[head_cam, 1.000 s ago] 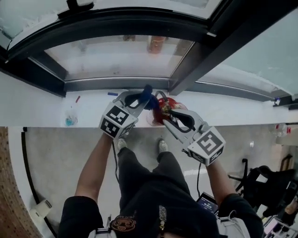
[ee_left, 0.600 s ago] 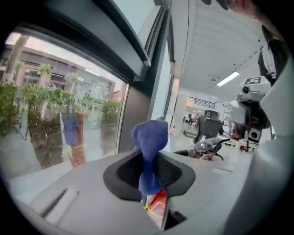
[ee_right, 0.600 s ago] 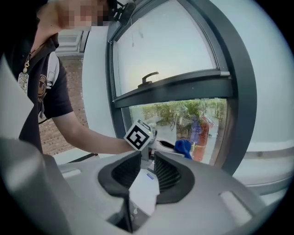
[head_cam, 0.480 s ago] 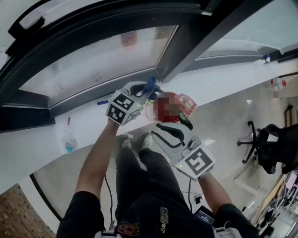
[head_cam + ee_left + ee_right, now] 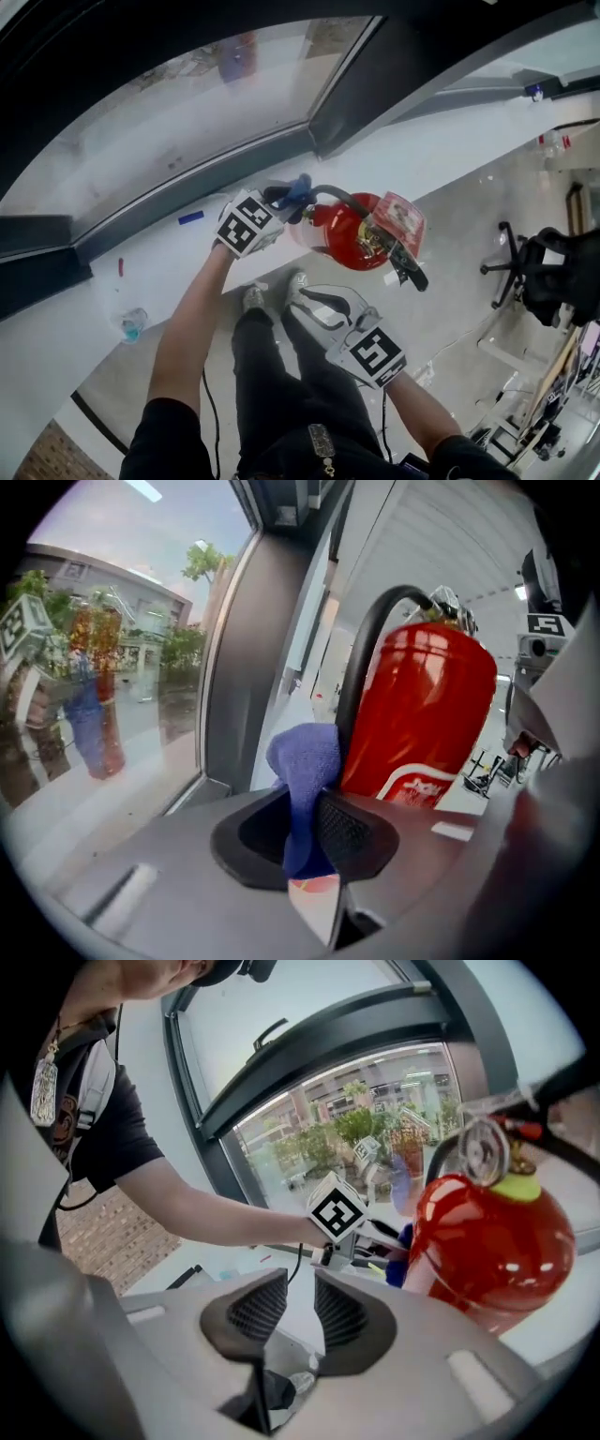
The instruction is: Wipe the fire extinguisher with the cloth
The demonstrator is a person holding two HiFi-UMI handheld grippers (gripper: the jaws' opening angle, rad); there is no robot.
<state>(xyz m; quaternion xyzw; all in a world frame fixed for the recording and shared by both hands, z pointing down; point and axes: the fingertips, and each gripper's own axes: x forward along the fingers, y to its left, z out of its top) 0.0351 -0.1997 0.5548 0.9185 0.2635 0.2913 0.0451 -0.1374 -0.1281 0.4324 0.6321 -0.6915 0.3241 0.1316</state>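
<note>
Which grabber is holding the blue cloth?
The left gripper: its jaws pinch the blue cloth. On the right gripper the jaws have just been closing, yet stand apart, empty.

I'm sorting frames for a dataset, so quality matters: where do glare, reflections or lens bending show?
Head view: dim, with the window frame bowed into a curve by the wide lens. Left gripper view: the window glass mirrors the fire extinguisher and the cloth, and the corners go black. Right gripper view: white glints on the fire extinguisher's red body.
</note>
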